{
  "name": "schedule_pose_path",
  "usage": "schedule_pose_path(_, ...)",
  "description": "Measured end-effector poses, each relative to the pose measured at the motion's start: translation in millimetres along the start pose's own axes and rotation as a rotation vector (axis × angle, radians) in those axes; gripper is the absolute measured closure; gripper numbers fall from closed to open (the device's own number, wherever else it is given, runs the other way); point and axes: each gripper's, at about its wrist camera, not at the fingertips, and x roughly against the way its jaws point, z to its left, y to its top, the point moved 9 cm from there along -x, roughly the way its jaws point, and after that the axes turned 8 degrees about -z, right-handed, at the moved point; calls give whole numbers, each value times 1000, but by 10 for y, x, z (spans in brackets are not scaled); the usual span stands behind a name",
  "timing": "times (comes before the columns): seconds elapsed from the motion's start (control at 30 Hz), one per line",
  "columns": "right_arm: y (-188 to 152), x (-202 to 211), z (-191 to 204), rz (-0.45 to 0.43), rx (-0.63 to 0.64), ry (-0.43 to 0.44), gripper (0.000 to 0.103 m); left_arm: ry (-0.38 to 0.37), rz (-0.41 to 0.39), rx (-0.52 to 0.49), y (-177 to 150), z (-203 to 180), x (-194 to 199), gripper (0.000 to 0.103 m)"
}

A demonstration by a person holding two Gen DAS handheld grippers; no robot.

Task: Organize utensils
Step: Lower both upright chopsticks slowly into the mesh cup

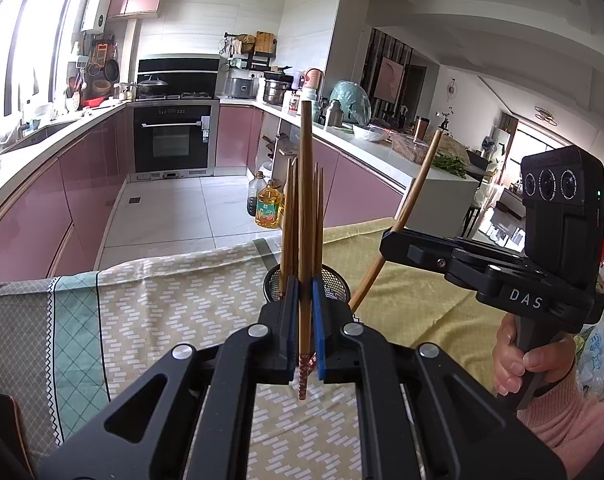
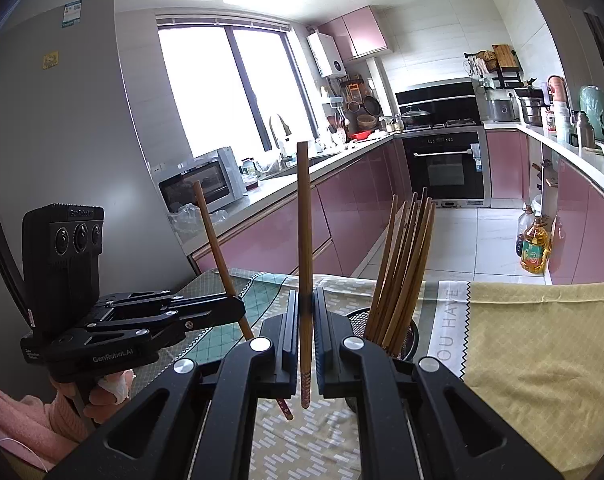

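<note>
- Two chopsticks are in play, one per claw, both held nearly upright above the table.
- Left gripper (image 1: 303, 316): jaws closed tight on a chopstick (image 1: 305, 216), patterned end hanging below the pads, plain end up. The holder sits just behind it in this view.
- Right gripper (image 2: 306, 312): also clamped on its own chopstick (image 2: 304, 240), same way up, patterned end down.
- Seen from the left cam, the right gripper's stick (image 1: 405, 208) leans to the side, not straight.
- Black mesh holder (image 2: 359, 322) stands on the patterned tablecloth (image 2: 541, 340), w/ a bunch of chopsticks (image 2: 405, 264) already in it, fanned out & leaning.
- Hands: pink sleeve and fingers (image 1: 521, 364) on the right handle; other hand partly visible at the left handle.
- Step, as I read it: mid-carry, both sticks lifted, neither over the holder's mouth yet.
- Next move prob needs each stick brought above the holder, patterned end aimed into a gap betw. the others, lowered, then jaws let go. One at a time looks safer; the holder is crowded & light, could tip.
- Far back: pink kitchen cabinets (image 1: 82, 200), oven, window.
</note>
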Motion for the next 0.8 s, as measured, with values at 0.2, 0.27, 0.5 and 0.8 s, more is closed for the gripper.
schedule_pose_path(0.2, 31, -9, 0, -7, 5, 0, 97, -2, -12, -10, 70, -23, 10, 96)
schedule_pose_path(0.27, 45, -11, -1, -11, 3, 2, 97, -2, -17, -12, 94, -33, 14, 96)
schedule_pose_path(0.5, 71, -11, -3, -20, 6, 2, 97, -3, -31, -16, 171, -49, 33, 96)
schedule_pose_path(0.8, 129, 9, 18, -34, 13, 6, 97, -9, -49, -21, 248, -90, 64, 96)
